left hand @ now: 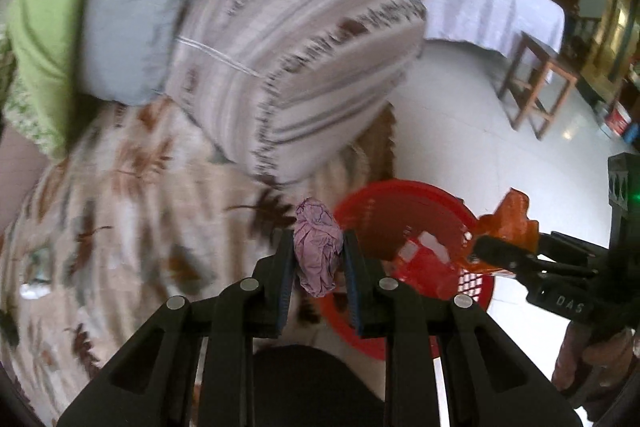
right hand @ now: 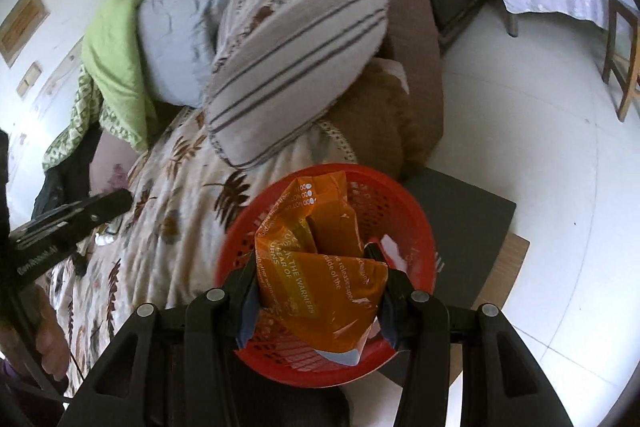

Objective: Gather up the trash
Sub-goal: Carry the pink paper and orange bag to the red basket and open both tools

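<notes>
Over the red basket (right hand: 416, 227) my right gripper (right hand: 316, 291) clamps an orange wrapper (right hand: 320, 275); beside its rim, my left gripper (left hand: 318, 259) pinches crumpled purple paper (left hand: 318, 251).

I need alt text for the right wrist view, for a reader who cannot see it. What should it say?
The right gripper holds a crumpled orange wrapper above a red perforated basket. Behind are a leaf-patterned blanket and a striped pillow, and the left gripper enters from the left edge.

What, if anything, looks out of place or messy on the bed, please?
The striped cushion sits askew, tilted against a crumpled green quilt on the leaf-print bedspread. Nothing looks spilled; both tongs hold trash near the red plastic basket.
</notes>
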Demonstrator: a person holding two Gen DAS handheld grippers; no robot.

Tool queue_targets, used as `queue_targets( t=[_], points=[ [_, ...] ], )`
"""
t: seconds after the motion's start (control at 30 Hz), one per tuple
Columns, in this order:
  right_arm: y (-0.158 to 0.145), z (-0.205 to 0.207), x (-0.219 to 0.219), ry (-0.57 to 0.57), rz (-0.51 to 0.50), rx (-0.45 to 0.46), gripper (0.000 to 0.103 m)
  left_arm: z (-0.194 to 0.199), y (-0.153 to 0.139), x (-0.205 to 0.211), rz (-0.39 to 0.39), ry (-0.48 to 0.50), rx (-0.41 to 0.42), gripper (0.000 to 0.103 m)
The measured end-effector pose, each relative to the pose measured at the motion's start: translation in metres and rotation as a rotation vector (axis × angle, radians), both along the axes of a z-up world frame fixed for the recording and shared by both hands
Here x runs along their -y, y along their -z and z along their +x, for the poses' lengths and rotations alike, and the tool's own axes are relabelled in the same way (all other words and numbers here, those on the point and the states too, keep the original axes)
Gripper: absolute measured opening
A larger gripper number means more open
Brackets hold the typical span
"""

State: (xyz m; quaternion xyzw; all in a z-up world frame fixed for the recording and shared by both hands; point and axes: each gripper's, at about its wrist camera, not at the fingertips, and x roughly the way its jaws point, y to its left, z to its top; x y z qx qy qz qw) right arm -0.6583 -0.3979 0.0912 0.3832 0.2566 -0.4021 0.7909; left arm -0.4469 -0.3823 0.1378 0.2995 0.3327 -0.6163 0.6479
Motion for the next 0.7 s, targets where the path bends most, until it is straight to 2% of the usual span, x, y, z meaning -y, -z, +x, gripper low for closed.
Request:
queue_targets(
  t=[0.07,0.1,0.13,0.2,0.3,0.43,0.57,0.7],
  points=[
    [0.003,0.0,0.003,0.007,0.003,-0.002,0.051,-0.007,0.009,0.007,0.013,0.019,-0.016,0.025],
    [0.004,0.0,0.004,0.009,0.006,-0.001,0.053,-0.008,0.01,0.01,0.017,0.022,-0.014,0.034],
    [0.006,0.0,0.006,0.008,0.01,0.001,0.053,-0.011,0.013,0.013,0.023,0.025,-0.012,0.051],
    [0.008,0.0,0.009,0.015,0.016,0.007,0.059,-0.012,0.016,0.014,0.011,0.028,-0.012,0.071],
    [0.009,0.002,0.012,0.026,0.017,0.01,0.065,-0.012,0.016,0.013,0.004,0.031,-0.014,0.072],
    [0.009,0.003,0.013,0.035,0.017,0.007,0.065,-0.003,0.013,0.005,0.005,0.015,-0.028,0.072],
    [0.004,0.007,0.011,0.029,0.009,0.01,0.065,0.015,0.006,-0.011,-0.005,-0.037,-0.051,0.073],
    [-0.005,0.023,0.008,-0.001,-0.01,0.016,0.067,0.043,-0.001,-0.036,-0.007,-0.119,-0.033,0.074]
  ],
)
